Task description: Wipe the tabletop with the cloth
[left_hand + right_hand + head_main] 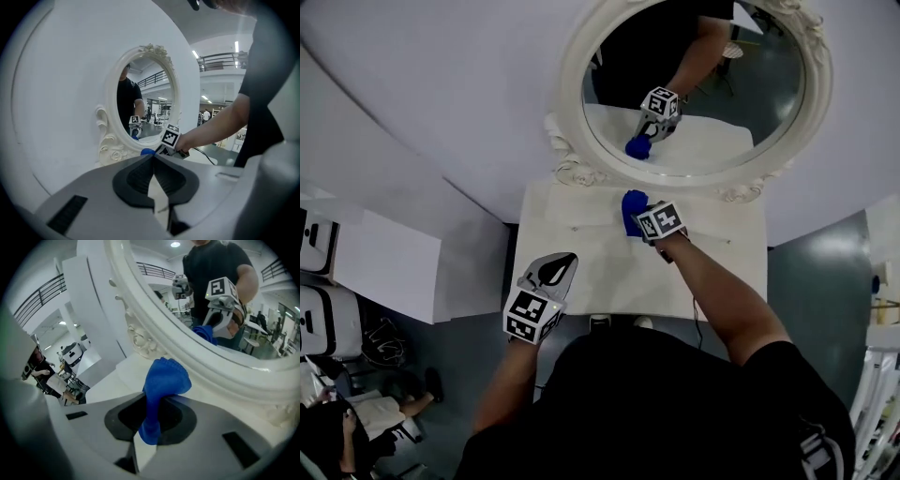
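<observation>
Two grippers are over the white tabletop (609, 277), each held in one of the person's hands. The right gripper (639, 223) is clamped on the blue cloth (633, 208). In the right gripper view the cloth is pinched between the jaws, with a bunched wad standing above them and a short tail hanging below. In the head view the cloth is at about 12 o'clock on the tabletop, near the far edge. It lies just below the carved white frame of the oval mirror (567, 94). Whether the cloth presses on the surface cannot be told. The mirror's glass reflects this gripper and the cloth.

The left gripper (555, 272) is at about 8 o'clock, above the near left part of the tabletop and well apart from the cloth. In the left gripper view its jaws are closed tip to tip with nothing between them. They point toward 1 o'clock, at the mirror and the right gripper.
</observation>
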`<state>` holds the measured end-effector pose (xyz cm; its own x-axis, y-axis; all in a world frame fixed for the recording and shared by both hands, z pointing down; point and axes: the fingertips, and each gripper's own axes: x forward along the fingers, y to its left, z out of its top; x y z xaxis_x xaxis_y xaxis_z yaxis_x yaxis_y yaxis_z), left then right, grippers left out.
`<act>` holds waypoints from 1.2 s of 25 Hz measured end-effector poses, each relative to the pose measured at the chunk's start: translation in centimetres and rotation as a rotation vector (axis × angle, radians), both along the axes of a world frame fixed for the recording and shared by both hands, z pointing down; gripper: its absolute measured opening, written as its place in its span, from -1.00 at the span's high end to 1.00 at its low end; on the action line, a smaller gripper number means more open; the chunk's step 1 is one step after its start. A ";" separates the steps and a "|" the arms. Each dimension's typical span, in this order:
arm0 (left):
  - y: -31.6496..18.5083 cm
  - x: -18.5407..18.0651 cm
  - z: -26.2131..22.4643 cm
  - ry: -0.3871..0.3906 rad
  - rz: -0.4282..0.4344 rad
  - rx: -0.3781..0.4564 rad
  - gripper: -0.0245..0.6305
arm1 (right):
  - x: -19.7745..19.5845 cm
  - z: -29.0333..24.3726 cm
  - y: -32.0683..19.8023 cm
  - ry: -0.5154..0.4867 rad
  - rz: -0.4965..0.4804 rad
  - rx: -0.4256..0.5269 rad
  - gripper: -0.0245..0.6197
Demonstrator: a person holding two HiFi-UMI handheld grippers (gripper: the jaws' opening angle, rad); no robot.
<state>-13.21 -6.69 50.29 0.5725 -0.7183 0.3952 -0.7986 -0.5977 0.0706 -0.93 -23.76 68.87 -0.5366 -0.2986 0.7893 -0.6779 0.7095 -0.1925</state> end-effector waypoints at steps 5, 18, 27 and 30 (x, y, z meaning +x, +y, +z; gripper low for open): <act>0.7 -4.8 0.8 0.003 -0.090 -0.017 0.88 | -9.7 -0.1 -0.4 -0.038 -0.118 0.008 0.80; 2.7 -13.1 3.0 0.004 -0.238 -0.060 0.88 | -24.3 3.6 -0.1 -0.103 -0.210 -0.072 0.80; 3.2 -15.7 3.8 0.013 -0.279 -0.085 0.88 | -24.0 6.4 -0.9 -0.064 -0.172 -0.101 0.80; 2.7 -15.1 3.7 0.017 -0.265 -0.085 0.88 | -22.8 6.5 -1.1 -0.051 -0.164 -0.100 0.80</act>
